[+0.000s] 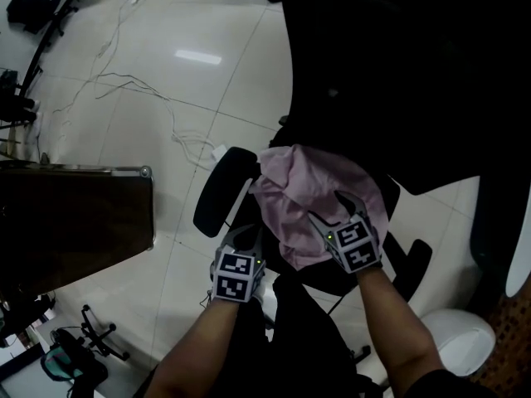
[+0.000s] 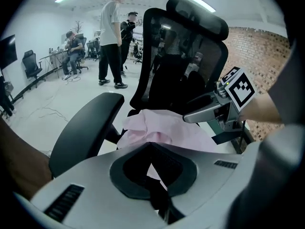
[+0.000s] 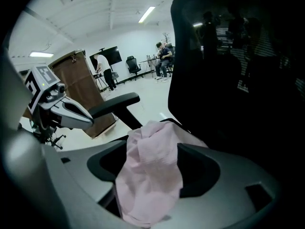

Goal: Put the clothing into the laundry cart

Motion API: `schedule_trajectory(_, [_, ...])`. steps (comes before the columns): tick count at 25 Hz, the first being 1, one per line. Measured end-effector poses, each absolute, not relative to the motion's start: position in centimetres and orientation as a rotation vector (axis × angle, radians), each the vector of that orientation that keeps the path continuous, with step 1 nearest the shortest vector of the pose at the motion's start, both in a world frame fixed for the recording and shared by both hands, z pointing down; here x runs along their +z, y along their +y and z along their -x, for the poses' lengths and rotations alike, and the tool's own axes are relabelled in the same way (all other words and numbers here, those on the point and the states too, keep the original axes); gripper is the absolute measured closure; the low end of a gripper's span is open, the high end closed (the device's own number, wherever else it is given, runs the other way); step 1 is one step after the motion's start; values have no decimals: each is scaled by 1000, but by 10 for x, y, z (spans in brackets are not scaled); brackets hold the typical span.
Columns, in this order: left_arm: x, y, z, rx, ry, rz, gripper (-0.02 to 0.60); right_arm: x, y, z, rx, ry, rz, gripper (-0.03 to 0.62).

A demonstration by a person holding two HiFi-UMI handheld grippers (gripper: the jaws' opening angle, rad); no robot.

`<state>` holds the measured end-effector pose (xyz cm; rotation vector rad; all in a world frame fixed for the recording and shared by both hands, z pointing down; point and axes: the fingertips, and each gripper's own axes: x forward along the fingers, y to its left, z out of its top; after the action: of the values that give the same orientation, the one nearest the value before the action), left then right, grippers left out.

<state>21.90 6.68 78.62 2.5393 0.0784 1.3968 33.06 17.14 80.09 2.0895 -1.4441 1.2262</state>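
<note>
Pink garment (image 1: pixel 315 181) on chair (image 1: pixel 222 191), right tongs (image 1: pixel 328 208) spread around it, left tongs (image 1: pixel 243 237) pressed together

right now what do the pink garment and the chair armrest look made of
Pink garment: thin fabric, likely woven, matte, lightly crinkled; it slumps in soft folds.
Chair armrest: black moulded plastic or firm foam, smooth with a dull sheen; which, the look leaves open.

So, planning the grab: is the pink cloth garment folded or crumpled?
Crumpled: the pink cloth garment lies bunched in wrinkles on the black office chair.
</note>
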Motion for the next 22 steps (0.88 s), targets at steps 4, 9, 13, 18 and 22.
schedule_trajectory(4, [808, 64, -224, 1400, 66, -2527, 581, 826, 162, -336, 1192, -1430, -2040, 229])
schedule_trajectory(9, [831, 63, -227, 1405, 56, -2504, 581, 857, 152, -347, 1209, -1402, -2001, 206])
schedule_trajectory(13, [853, 65, -227, 1401, 44, -2483, 581, 884, 145, -349, 1228, -1388, -1971, 206])
schedule_trajectory(18, [867, 65, -230, 1415, 54, -2489, 581, 914, 136, -346, 1240, -1379, -1909, 206])
schedule_trajectory(22, [874, 64, -231, 1420, 57, -2479, 581, 942, 133, -344, 1246, -1364, -1844, 191])
